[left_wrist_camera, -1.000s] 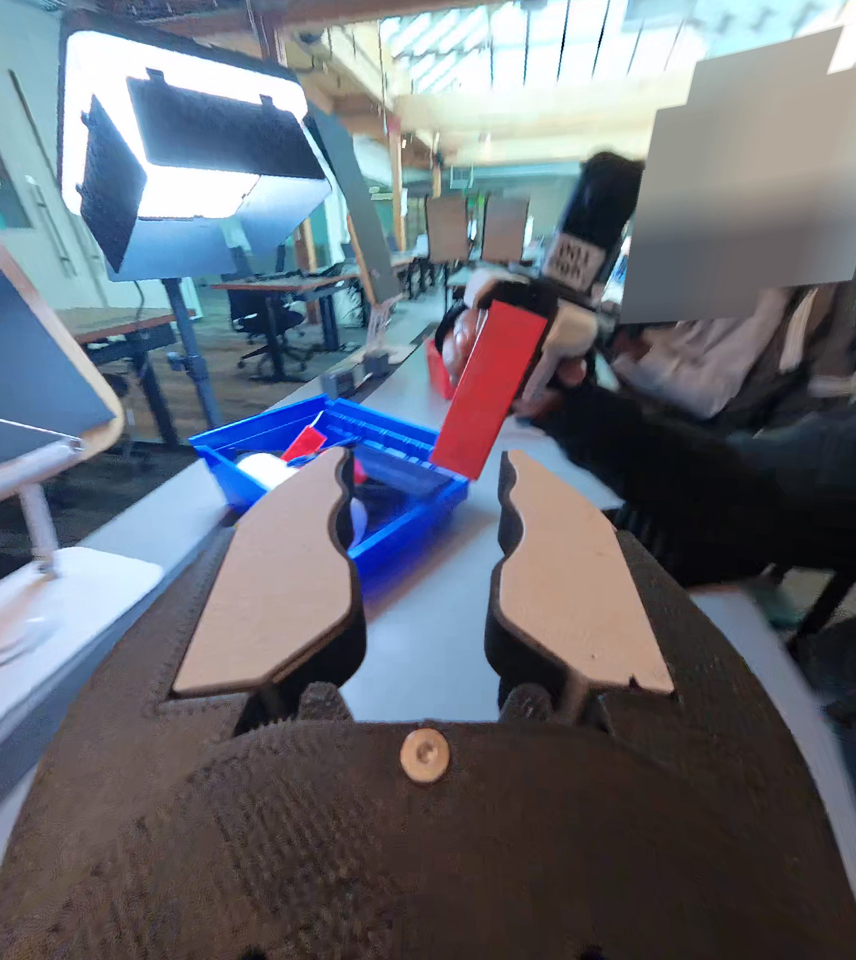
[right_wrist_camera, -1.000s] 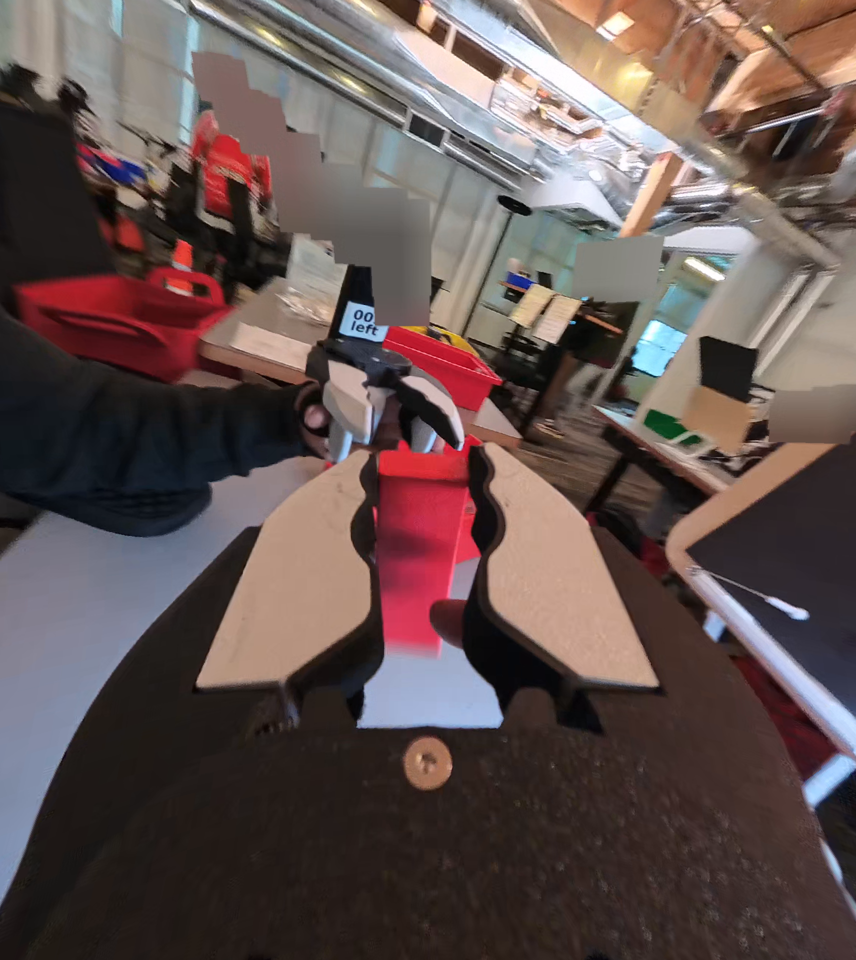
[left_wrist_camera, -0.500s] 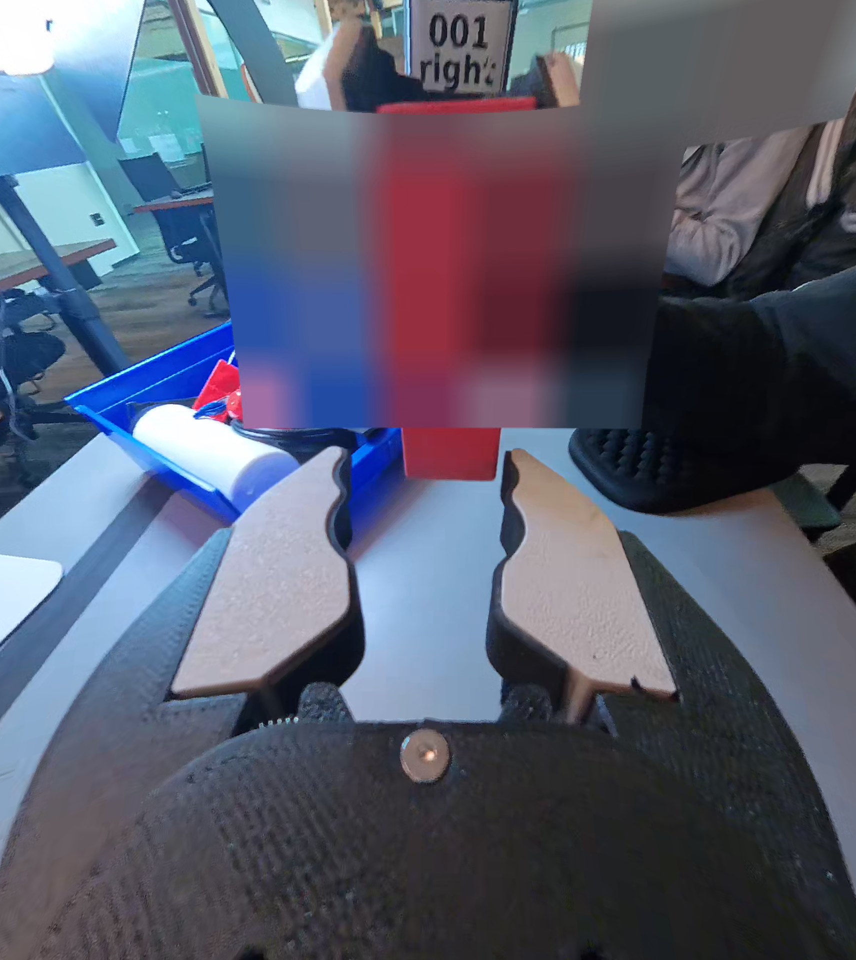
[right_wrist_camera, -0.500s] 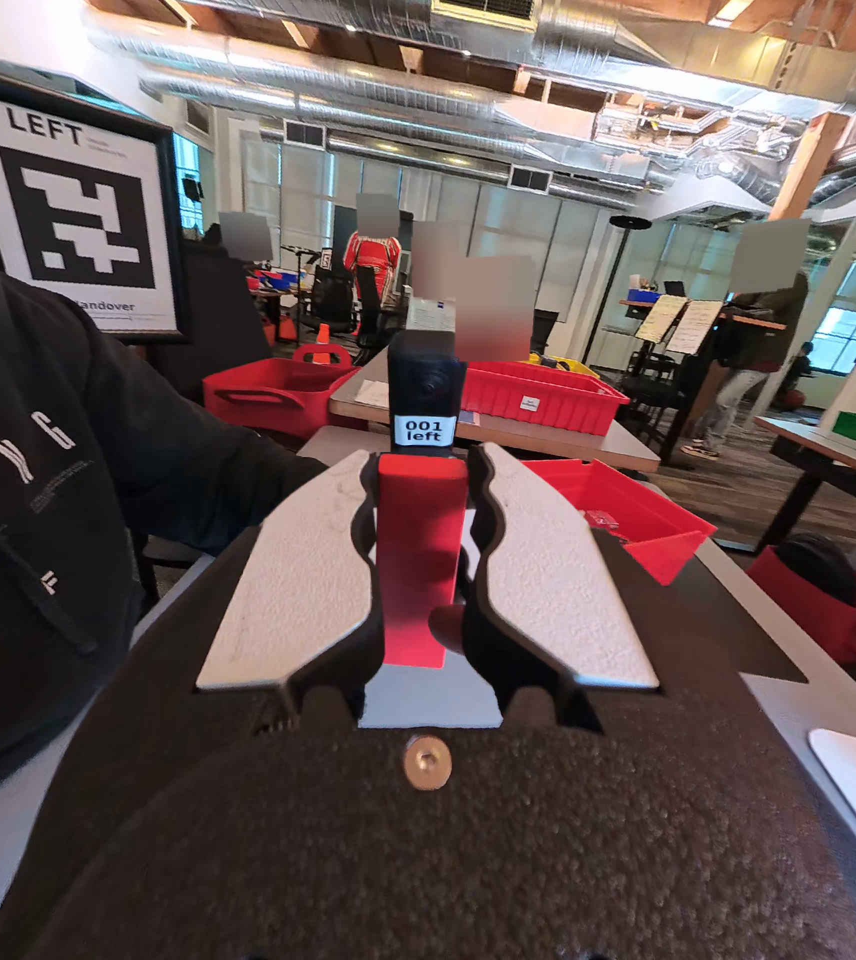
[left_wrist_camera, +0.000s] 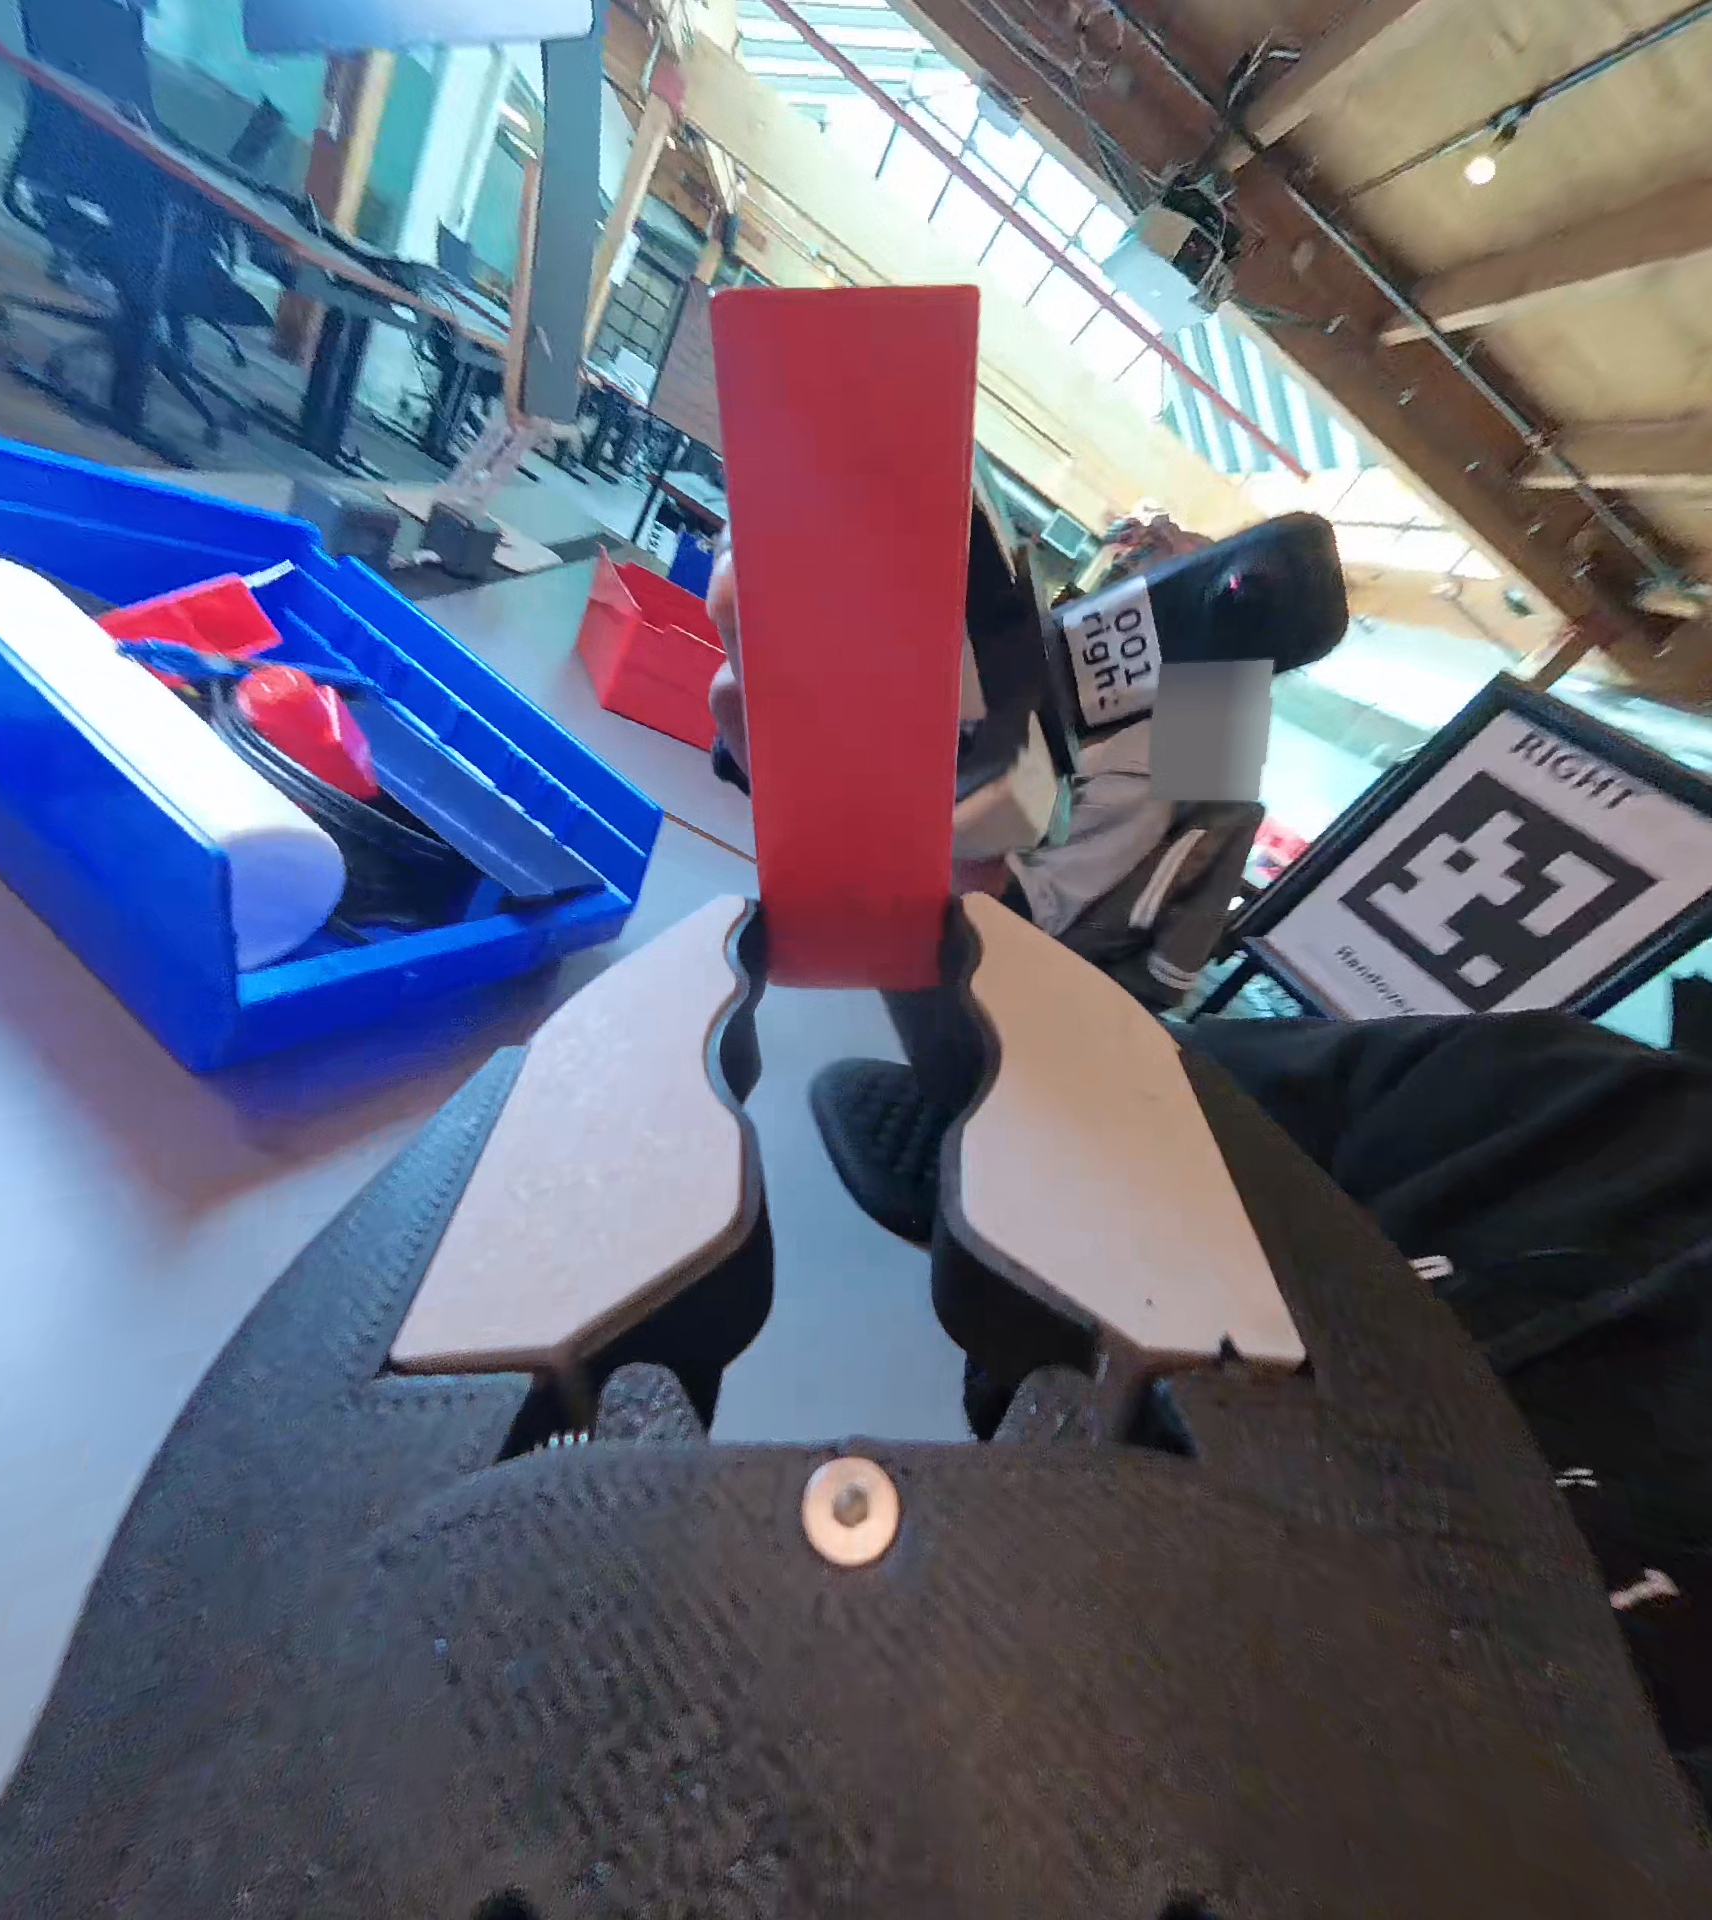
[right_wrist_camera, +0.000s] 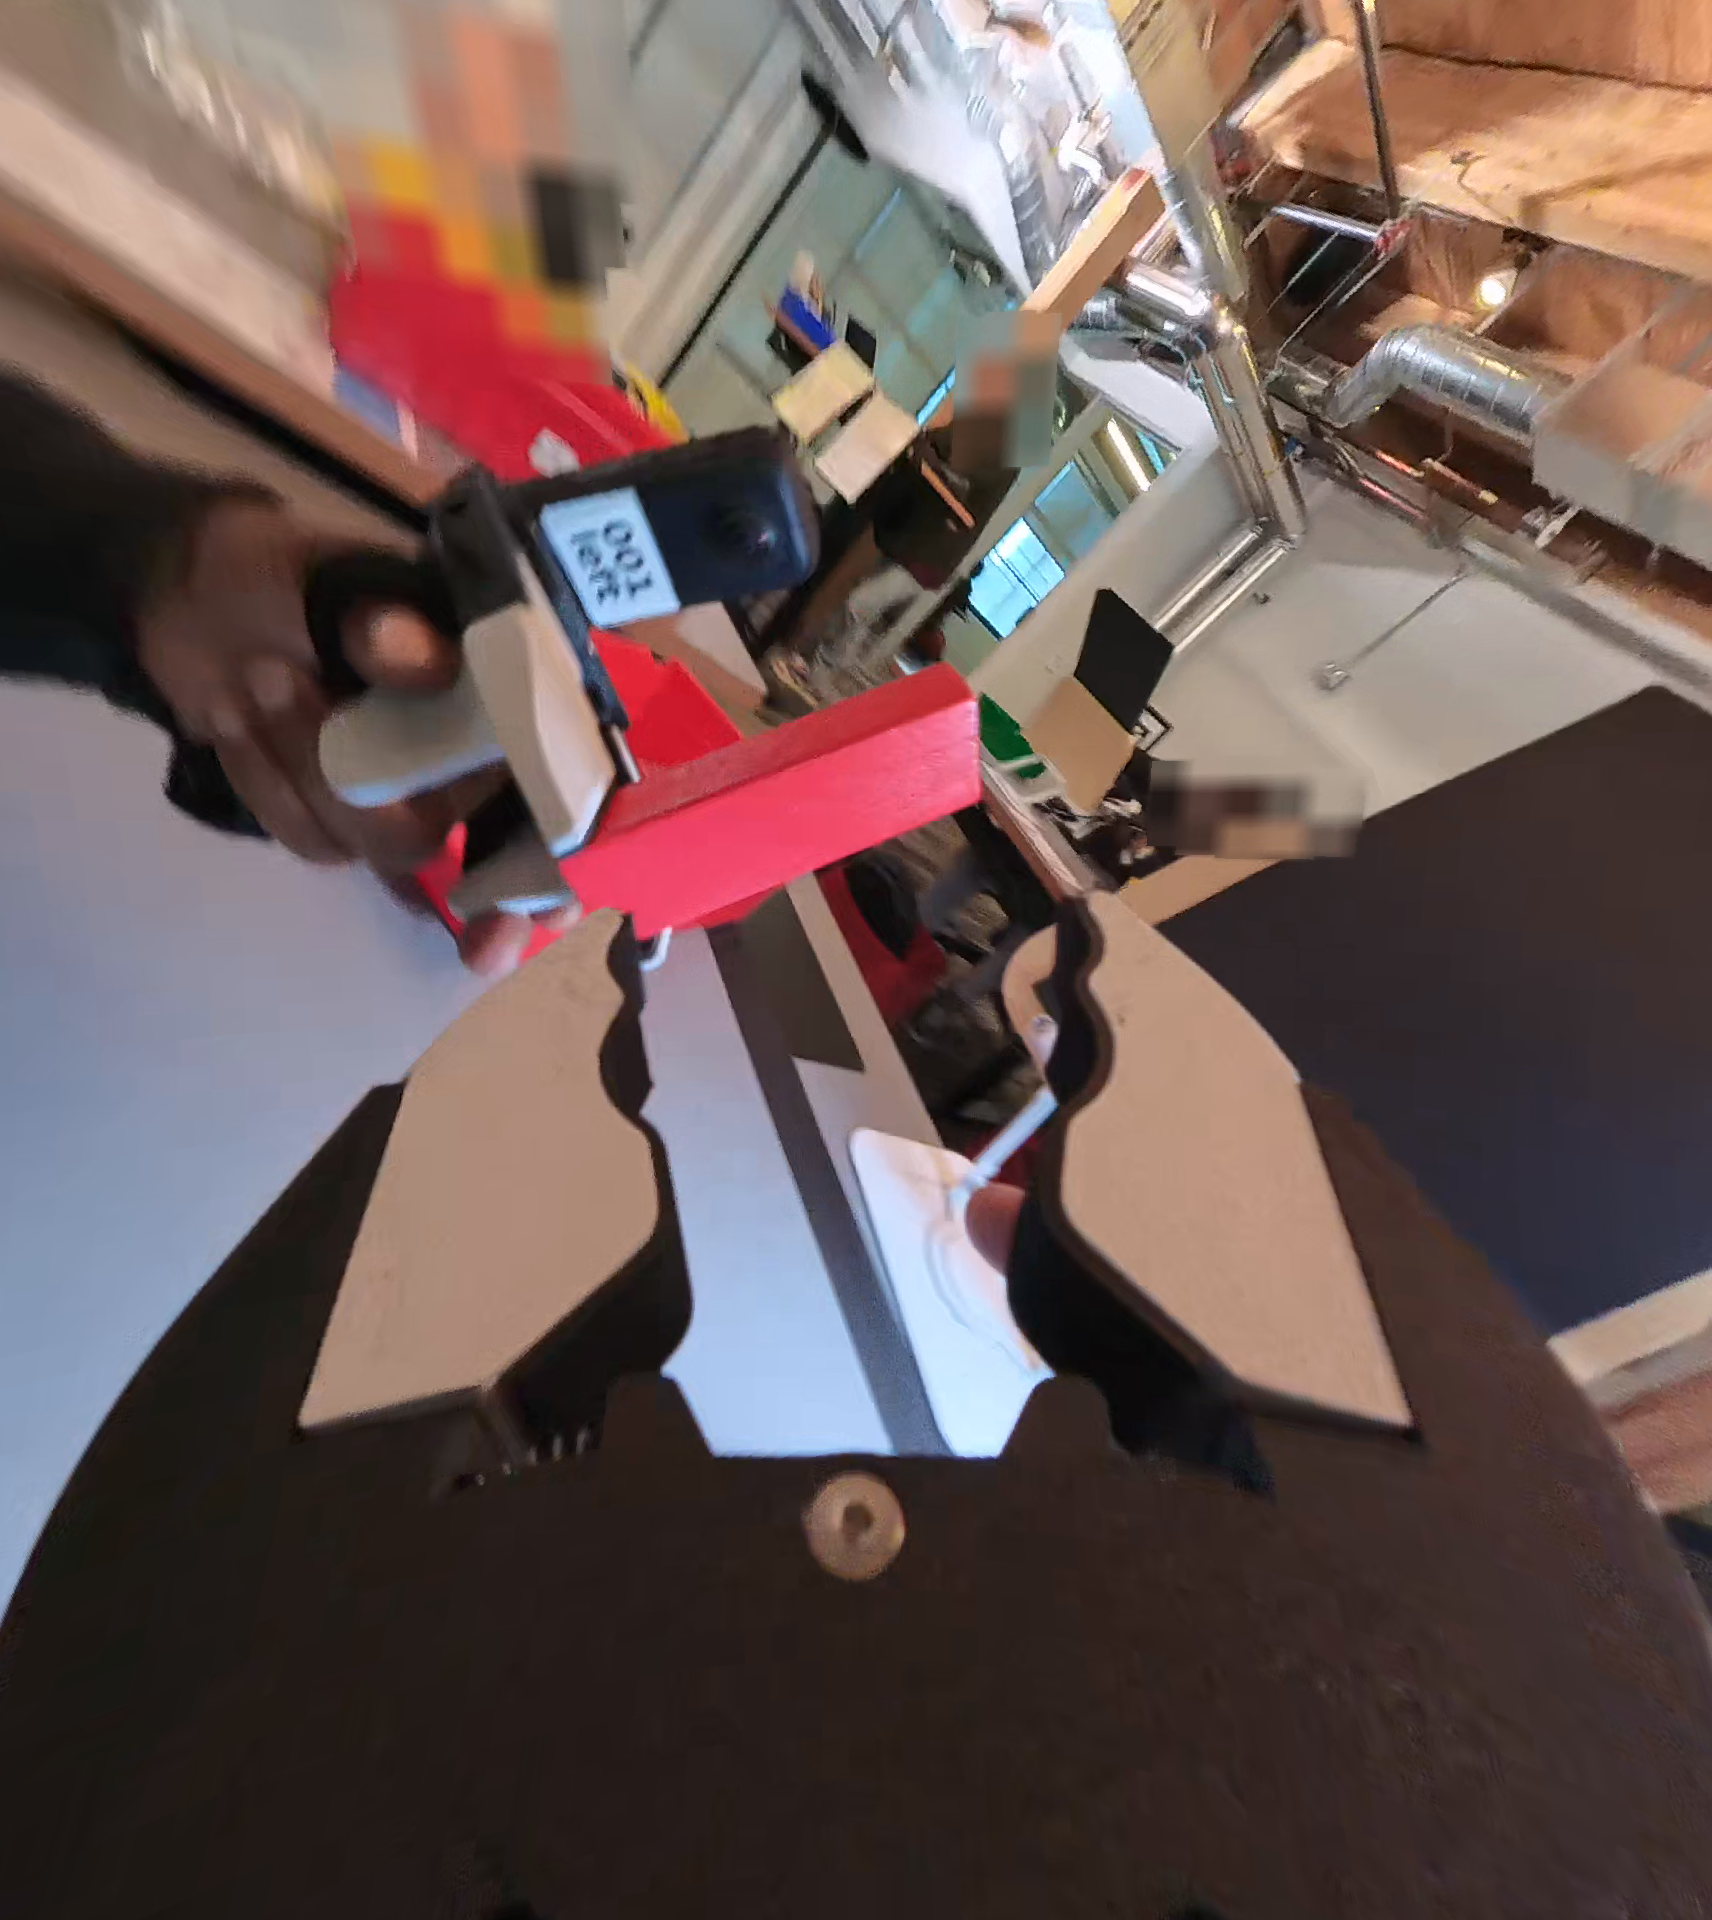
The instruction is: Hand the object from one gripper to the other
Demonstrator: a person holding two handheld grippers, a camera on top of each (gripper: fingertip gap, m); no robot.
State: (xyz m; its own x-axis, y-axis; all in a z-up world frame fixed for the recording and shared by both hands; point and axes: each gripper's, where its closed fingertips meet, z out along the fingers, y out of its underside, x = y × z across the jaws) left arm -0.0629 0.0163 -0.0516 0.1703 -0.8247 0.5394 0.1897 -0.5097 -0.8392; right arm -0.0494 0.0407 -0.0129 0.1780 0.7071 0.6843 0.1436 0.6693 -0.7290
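Red block [left_wrist_camera: 847, 623] is being clamped only at its near end by the left claw [left_wrist_camera: 852, 935]; the right claw [right_wrist_camera: 841, 966] is standing apart, empty. Shallow grip is risking a drop onto the tabletop [left_wrist_camera: 52, 1143].

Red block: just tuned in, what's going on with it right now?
A person is passing the red block between two handheld grippers. The left gripper is clamped on one end of it. The right gripper is open and empty beside the block. A blue bin of odds and ends sits on the table nearby.
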